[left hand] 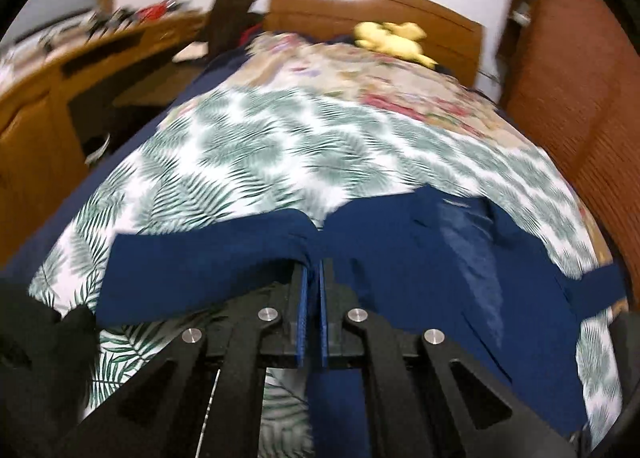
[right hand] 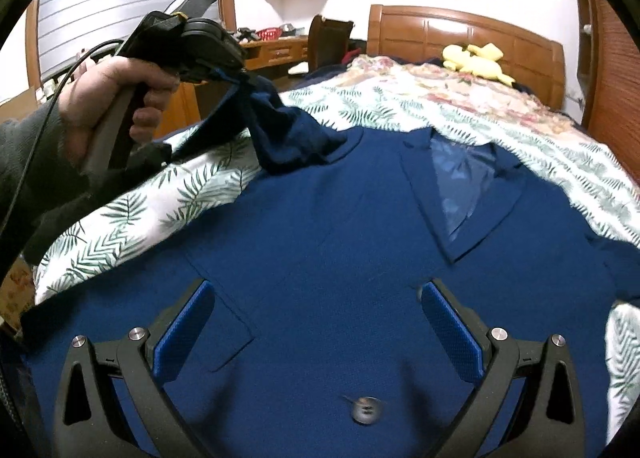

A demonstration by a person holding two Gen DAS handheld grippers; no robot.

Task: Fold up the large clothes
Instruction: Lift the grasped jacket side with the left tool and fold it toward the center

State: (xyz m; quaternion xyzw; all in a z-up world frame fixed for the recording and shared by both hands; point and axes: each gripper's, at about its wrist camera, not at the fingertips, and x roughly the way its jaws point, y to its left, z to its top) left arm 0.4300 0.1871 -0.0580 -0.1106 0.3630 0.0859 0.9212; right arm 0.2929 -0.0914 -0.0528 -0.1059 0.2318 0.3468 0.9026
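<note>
A navy blue suit jacket [right hand: 328,250] lies front-up on the leaf-print bedspread [right hand: 132,217], its lapels and pale lining [right hand: 460,177] towards the headboard. My left gripper [left hand: 314,270] is shut on the jacket's sleeve [left hand: 208,254] and holds it lifted off the bed; in the right wrist view it [right hand: 236,75] shows at upper left with the sleeve [right hand: 288,133] hanging from it. My right gripper [right hand: 316,298] is open and empty, low over the jacket's front, just beyond a grey button [right hand: 366,410].
A yellow plush toy [right hand: 476,57] lies by the wooden headboard [right hand: 460,27]. A floral quilt [right hand: 440,85] covers the far bed. A wooden desk [right hand: 276,49] and chair [right hand: 328,37] stand to the left, a brown wardrobe [left hand: 568,69] to the right.
</note>
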